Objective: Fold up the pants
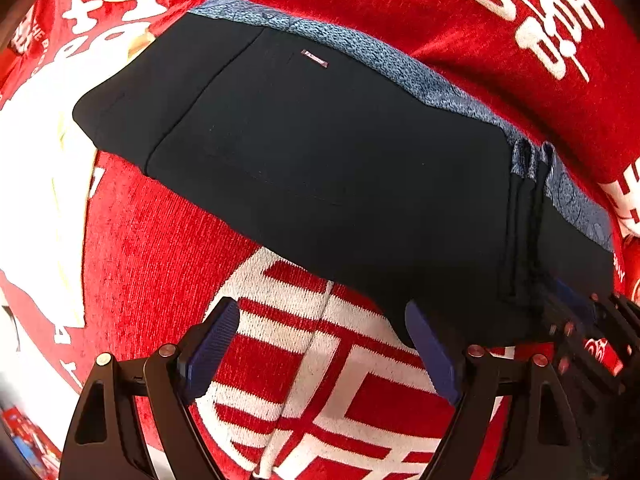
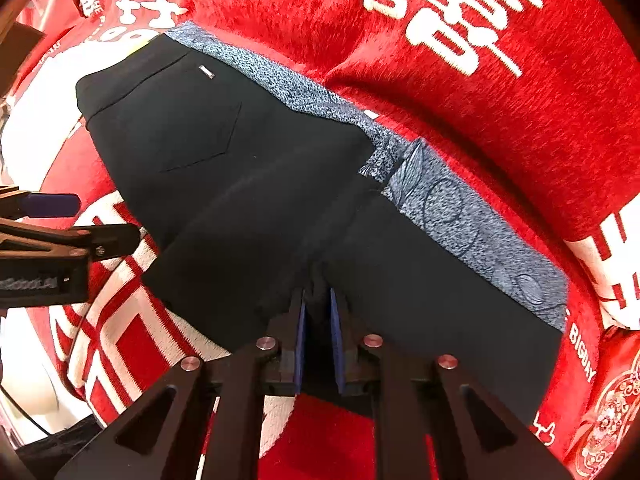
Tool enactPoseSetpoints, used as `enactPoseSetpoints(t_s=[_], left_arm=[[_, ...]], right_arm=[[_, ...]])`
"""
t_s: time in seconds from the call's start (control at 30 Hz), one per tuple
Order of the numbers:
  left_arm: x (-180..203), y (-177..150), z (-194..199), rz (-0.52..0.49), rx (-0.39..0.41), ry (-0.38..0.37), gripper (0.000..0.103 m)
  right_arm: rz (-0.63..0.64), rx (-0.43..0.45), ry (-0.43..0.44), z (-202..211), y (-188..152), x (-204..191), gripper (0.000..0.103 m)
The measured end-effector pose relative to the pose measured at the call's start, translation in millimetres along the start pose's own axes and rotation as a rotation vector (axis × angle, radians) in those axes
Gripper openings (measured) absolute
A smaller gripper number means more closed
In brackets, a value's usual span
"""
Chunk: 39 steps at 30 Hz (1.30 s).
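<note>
Black pants with a blue patterned side stripe lie folded lengthwise on a red blanket; a back pocket and a small metal tag face up. My left gripper is open and empty, just in front of the pants' near edge, its right pad touching the cloth. My right gripper is shut on a pinch of the pants at their near edge. The right gripper also shows at the lower right of the left wrist view. The left gripper shows at the left of the right wrist view.
The red blanket with white characters covers the whole surface. It bunches into a raised fold behind the pants. A red patterned item lies at the far right.
</note>
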<state>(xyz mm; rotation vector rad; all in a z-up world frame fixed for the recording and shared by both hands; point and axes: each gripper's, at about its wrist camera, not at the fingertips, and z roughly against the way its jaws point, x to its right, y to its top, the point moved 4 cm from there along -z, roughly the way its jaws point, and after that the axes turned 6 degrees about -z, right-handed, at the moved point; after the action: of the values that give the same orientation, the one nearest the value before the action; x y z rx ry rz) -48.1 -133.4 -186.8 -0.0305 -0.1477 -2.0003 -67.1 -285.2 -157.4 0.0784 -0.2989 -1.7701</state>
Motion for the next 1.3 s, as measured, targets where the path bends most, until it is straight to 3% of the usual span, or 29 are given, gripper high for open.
enactPoseSetpoints(t_s=[0.13,0.3,0.63,0.97,1.2,1.3], left_arm=[[-4,4,5,0.002,0.013,0.01,0.085],[-11,6,7,0.017,0.014,0.006,0.085],[-33,6,6,0.046,0.013,-0.005,0.085],[-78,11,5,0.097,0.023,-0.005,0.085],[-121,17,14,0.188,0.1,-0.095,0.085],[-140,20,13,0.207,0.093,-0.112,0.097]], right_arm=[[0.003,0.006,0.078,18,-2,-9,0.056],[-0.007,0.023,0.091,31,-1,-16,0.076],[-0.131,-0.017,0.081,27,19,1,0.079],[-0.3,-0.172,0.098,-25,7,13,0.08],[-0.232,-0.177,0.065,-29,10,0,0.091],[-0.222,-0.177,0.057,-31,10,-4,0.095]])
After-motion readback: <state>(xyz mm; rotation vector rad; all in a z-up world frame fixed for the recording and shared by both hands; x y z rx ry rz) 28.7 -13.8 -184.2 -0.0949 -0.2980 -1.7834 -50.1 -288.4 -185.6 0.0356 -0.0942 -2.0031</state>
